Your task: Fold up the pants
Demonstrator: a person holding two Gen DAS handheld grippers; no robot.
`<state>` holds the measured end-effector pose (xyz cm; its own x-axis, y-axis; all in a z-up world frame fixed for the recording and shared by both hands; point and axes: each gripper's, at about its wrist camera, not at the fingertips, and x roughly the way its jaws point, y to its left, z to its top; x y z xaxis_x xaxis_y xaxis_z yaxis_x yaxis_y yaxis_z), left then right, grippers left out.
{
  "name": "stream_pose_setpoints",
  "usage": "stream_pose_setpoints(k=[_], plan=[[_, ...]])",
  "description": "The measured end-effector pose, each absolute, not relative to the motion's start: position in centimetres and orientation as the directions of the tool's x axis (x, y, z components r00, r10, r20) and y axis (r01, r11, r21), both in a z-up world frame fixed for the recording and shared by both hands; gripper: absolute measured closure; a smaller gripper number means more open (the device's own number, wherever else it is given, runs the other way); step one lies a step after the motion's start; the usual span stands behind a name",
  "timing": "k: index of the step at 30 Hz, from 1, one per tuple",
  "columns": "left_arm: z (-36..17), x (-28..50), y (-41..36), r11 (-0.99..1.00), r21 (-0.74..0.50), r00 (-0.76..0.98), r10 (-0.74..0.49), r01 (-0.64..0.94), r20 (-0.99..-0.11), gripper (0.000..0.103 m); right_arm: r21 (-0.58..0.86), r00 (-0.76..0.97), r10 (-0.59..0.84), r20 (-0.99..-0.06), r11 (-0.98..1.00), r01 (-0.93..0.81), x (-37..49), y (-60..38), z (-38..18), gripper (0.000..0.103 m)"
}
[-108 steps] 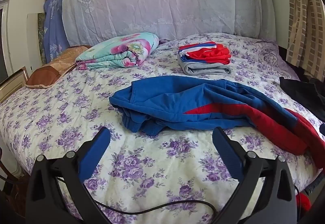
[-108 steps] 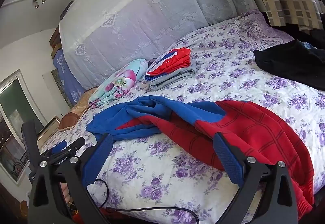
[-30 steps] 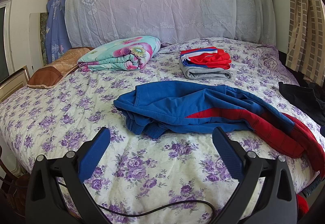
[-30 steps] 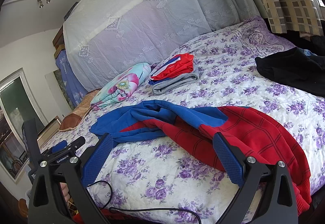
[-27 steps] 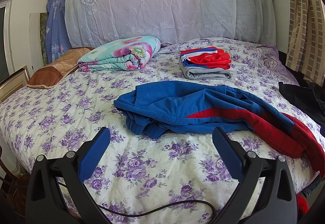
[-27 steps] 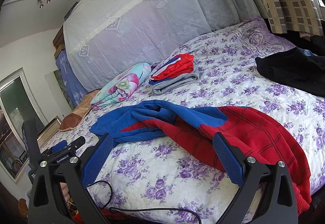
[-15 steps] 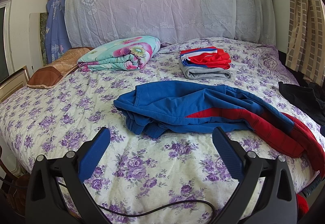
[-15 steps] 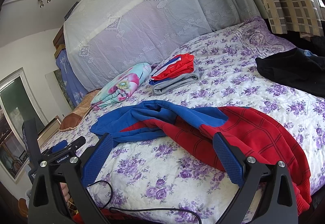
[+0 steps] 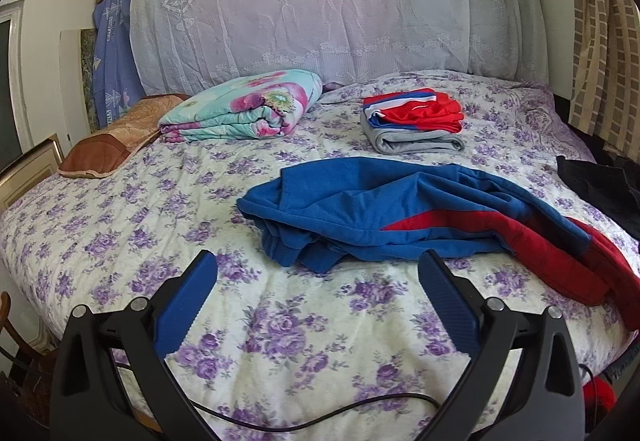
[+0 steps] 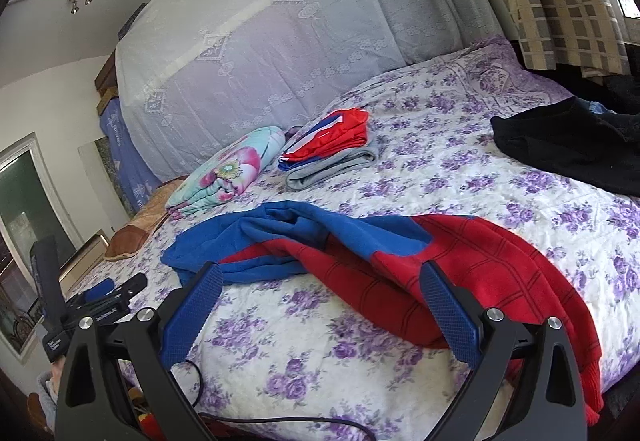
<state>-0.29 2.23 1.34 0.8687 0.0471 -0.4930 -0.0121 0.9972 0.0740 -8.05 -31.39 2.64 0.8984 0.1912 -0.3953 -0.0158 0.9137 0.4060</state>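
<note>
Lying crumpled across the near middle of the bed [image 9: 120,225], the blue and red pants [image 9: 400,213] are seen unfolded, with the blue part bunched toward the left of the left wrist view and the red part trailing off toward the right edge of the mattress. In the right wrist view the same pants [image 10: 360,249] are shown with the red checked fabric draped over the near edge of the bed [image 10: 460,161]. The left gripper [image 9: 316,293] is held above the flowered bedspread just short of the pants, its two blue-padded jaws spread wide apart with nothing between them. The right gripper [image 10: 320,301] is likewise held with its jaws spread wide and nothing pinched; its right pad is seen in front of the red fabric, but whether contact is made cannot be told. The left gripper [image 10: 104,301] is also visible at the lower left of the right wrist view, beside the bed. Farther back on the bedspread a folded stack of red, blue and grey clothes [image 9: 414,121] is set well apart from the pants, with a folded floral quilt [image 9: 244,109] to its left and a brown pillow [image 9: 108,145] beyond that. A black garment [image 10: 568,149] is spread at the right side of the bed.
</note>
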Motion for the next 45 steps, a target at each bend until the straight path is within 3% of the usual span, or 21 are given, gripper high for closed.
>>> stream_pose_setpoints(k=[6, 9, 11, 14, 16, 19, 22, 25, 31, 37, 41, 43, 45], plan=[[4.0, -2.6, 10.5, 0.95, 0.185, 0.861, 0.306, -0.25, -0.407, 0.005, 0.448, 0.905, 0.134, -0.403, 0.892, 0.067, -7.5, -34.6, 2.4, 0.004], [6.2, -4.9, 15.6, 0.906, 0.137, 0.832, 0.423, -0.401, -0.358, 0.005, 0.446, 0.903, 0.13, -0.408, 0.892, 0.072, -6.9, -35.0, 1.6, 0.004], [7.7, -6.4, 18.0, 0.893, 0.053, 0.834, 0.437, -0.447, -0.337, 0.005, 0.433, 0.891, 0.144, -0.43, 0.899, 0.063, -6.2, -34.6, 1.0, 0.004], [8.3, -7.2, 18.9, 0.899, -0.088, 0.863, 0.379, -0.429, -0.335, 0.005, 0.405, 0.872, 0.16, -0.462, 0.913, 0.047, -5.7, -33.6, 0.0, 0.004], [7.0, -5.6, 17.4, 0.935, -0.125, 0.876, 0.256, -0.332, -0.41, 0.005, 0.403, 0.86, 0.185, -0.475, 0.915, 0.026, -5.4, -33.0, -0.6, 0.004], [2.9, -1.0, 13.0, 0.981, -0.118, 0.822, 0.059, -0.152, -0.567, 0.005, 0.403, 0.837, 0.233, -0.495, 0.915, -0.016, -5.2, -32.0, -1.6, 0.004], [-1.7, 2.8, 8.9, 0.992, -0.095, 0.739, -0.006, -0.078, -0.674, 0.005, 0.404, 0.805, 0.258, -0.535, 0.914, -0.024, -5.3, -31.5, -2.7, 0.004], [-4.6, 5.5, 6.2, 0.997, -0.064, 0.687, -0.021, -0.037, -0.726, 0.005, 0.457, 0.783, 0.281, -0.555, 0.889, 0.005, -6.1, -32.4, -3.7, 0.004], [-5.8, 10.3, 4.0, 1.0, -0.015, 0.669, -0.008, -0.004, -0.744, 0.005, 0.453, 0.724, 0.341, -0.6, 0.89, -0.044, -7.0, -33.0, -5.1, 0.004], [-4.6, 15.0, 3.7, 0.995, -0.098, 0.641, -0.073, -0.003, -0.764, 0.005, 0.503, 0.754, 0.308, -0.58, 0.864, 0.035, -2.7, -36.0, -5.9, 0.004], [-1.1, 15.7, 4.5, 0.996, -0.078, 0.719, -0.028, -0.037, -0.694, 0.005, 0.321, 0.877, 0.091, -0.473, 0.944, 0.075, 1.7, -39.5, -0.7, 0.004], [0.6, 15.9, 4.9, 0.995, -0.071, 0.768, 0.005, -0.066, -0.641, 0.005, 0.195, 0.876, -0.037, -0.48, 0.97, 0.147, 5.2, -41.1, 1.5, 0.004], [1.0, 16.7, 4.9, 0.996, -0.021, 0.754, 0.054, -0.09, -0.654, 0.005, 0.181, 0.869, -0.071, -0.49, 0.967, 0.181, 7.2, -42.2, 2.9, 0.004]])
